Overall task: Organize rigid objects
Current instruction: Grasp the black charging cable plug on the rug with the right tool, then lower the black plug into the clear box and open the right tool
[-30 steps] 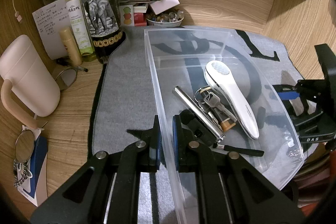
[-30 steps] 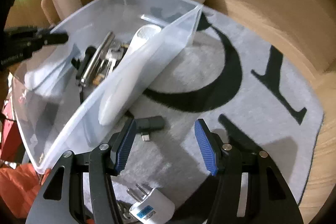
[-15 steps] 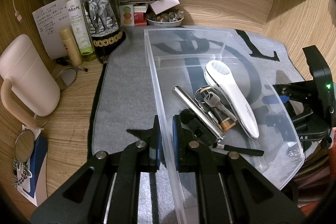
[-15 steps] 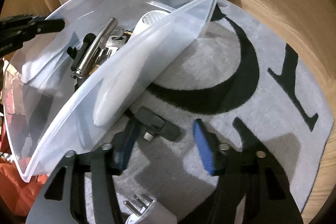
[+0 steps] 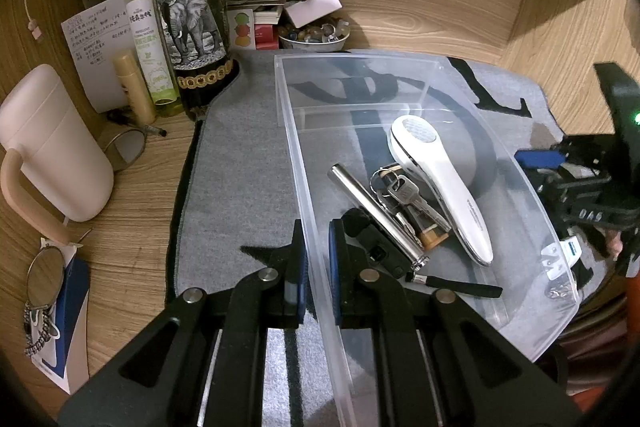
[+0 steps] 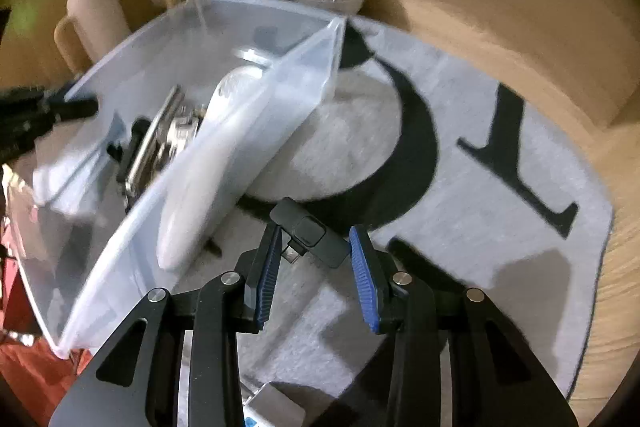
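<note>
Only the right wrist view shows the black adapter point(image 6: 308, 231) on the grey mat point(image 6: 460, 227), lower centre, between the closing right gripper point(image 6: 314, 269) pads (long axis running upper left to lower right, plug toward lower left). The left gripper point(image 5: 316, 267) clamps the clear bin point(image 5: 460, 75) wall.

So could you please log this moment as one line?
left gripper: shut on clear plastic bin | right gripper: closing around small black adapter

Your widest free room is the bare grey mat point(image 6: 500, 235) at centre and right of the right wrist view. At its left the clear bin point(image 6: 256, 131) walls you off. In the left wrist view, bottles point(image 5: 188, 11) and a pink jug point(image 5: 52, 143) crowd the upper left.
</note>
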Demonstrator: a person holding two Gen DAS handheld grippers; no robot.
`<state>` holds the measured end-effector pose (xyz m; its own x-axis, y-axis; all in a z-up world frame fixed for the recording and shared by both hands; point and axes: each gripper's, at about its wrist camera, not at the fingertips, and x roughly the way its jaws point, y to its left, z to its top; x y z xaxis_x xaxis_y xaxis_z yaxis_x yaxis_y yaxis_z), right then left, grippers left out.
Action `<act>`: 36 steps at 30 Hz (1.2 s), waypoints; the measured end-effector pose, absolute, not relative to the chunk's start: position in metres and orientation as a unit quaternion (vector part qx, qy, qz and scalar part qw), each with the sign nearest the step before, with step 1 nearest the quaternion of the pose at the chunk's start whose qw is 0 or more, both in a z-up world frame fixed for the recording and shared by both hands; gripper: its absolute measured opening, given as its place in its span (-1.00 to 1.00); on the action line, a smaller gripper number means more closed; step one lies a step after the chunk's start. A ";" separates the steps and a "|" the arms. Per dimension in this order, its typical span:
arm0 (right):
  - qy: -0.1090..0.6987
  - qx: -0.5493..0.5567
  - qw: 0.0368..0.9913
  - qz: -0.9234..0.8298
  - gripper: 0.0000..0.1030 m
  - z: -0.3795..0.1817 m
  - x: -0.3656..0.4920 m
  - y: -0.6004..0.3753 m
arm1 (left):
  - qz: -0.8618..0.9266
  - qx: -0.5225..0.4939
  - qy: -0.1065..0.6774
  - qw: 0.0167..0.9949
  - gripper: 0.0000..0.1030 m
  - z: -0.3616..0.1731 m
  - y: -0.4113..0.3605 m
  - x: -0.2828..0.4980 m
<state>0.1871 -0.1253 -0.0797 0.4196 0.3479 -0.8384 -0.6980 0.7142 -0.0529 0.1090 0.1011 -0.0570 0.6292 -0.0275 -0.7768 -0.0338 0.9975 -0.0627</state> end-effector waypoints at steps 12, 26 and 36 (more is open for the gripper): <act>0.367 -0.179 0.847 0.340 -0.37 -0.028 0.178 -0.113 | 0.002 -0.037 0.431 0.902 -0.83 -0.057 0.101 0.109; 0.341 -0.202 0.831 0.390 -0.37 -0.017 0.155 -0.061 | 0.002 -0.037 0.430 0.902 -0.83 -0.058 0.100 0.108; 0.369 -0.225 0.809 0.399 -0.37 -0.039 0.160 -0.028 | 0.002 -0.037 0.430 0.902 -0.83 -0.059 0.097 0.108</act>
